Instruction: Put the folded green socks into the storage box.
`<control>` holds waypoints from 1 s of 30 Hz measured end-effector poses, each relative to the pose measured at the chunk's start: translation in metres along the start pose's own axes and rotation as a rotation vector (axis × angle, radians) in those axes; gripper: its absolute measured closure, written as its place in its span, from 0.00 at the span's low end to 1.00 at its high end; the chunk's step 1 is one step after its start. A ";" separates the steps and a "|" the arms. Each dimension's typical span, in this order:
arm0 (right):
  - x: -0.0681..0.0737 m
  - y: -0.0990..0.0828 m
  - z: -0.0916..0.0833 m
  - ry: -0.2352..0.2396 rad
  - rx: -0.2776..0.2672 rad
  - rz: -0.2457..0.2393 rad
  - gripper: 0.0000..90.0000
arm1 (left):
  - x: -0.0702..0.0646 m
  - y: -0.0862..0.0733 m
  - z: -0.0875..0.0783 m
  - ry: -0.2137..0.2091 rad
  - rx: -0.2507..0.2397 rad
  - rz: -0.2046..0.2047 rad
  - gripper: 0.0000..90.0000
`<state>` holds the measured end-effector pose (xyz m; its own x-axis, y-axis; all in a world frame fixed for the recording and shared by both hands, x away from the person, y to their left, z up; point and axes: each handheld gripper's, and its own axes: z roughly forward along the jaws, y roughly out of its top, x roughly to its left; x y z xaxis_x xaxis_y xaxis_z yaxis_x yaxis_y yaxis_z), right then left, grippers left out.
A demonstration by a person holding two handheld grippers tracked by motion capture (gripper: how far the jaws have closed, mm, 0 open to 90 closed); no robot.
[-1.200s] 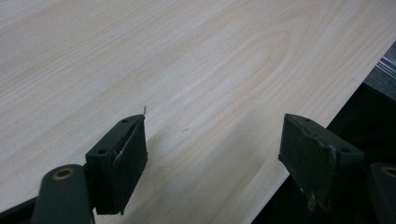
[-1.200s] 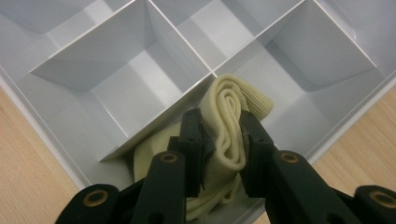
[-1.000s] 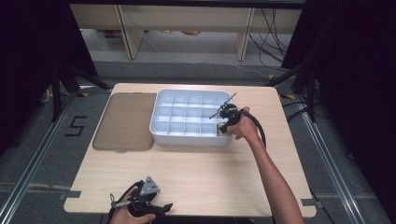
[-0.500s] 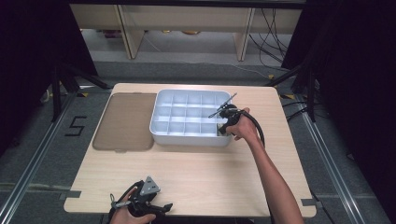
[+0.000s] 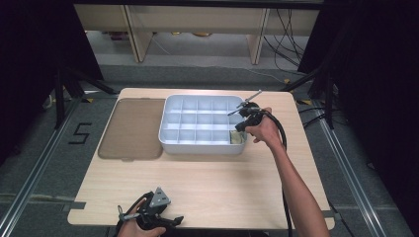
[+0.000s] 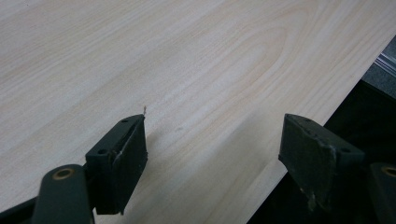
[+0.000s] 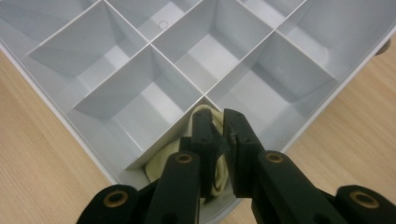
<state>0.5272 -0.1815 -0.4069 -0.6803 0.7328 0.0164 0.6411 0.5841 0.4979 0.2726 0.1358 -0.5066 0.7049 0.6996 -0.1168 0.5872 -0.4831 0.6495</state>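
tray [image 5: 170, 143] compartment holds 1 pale cloth [image 7: 205, 116].

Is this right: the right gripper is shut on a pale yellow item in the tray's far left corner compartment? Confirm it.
Not quite. The right gripper is shut on the pale yellow item, but in the near right corner compartment of the tray, not the far left one. The high view shows this.

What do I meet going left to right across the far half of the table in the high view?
Brown flat lid → grey compartment tray → pale cloth-like item in the tray's near right corner cell → right gripper, jaws nearly shut on that item, having just been closing.
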 end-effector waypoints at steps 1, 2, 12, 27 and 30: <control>0.002 -0.001 0.003 0.008 0.016 0.015 0.94 | 0.000 0.000 0.000 0.000 0.000 -0.001 0.25; 0.003 -0.001 0.007 0.013 0.023 0.016 0.95 | 0.001 0.000 0.000 0.008 0.000 -0.001 0.25; 0.009 -0.005 0.036 -0.017 0.131 -0.017 0.96 | 0.001 0.000 -0.001 0.001 0.001 0.022 0.25; 0.011 -0.001 0.043 -0.020 0.135 -0.024 0.90 | 0.002 0.000 -0.002 0.001 -0.001 0.024 0.25; 0.010 0.000 0.031 -0.008 0.102 0.032 0.83 | 0.002 0.000 -0.001 0.008 0.002 0.005 0.25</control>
<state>0.5311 -0.1636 -0.4333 -0.6562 0.7542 0.0241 0.6957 0.5923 0.4064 0.2738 0.1376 -0.5059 0.7051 0.7009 -0.1076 0.5842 -0.4880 0.6485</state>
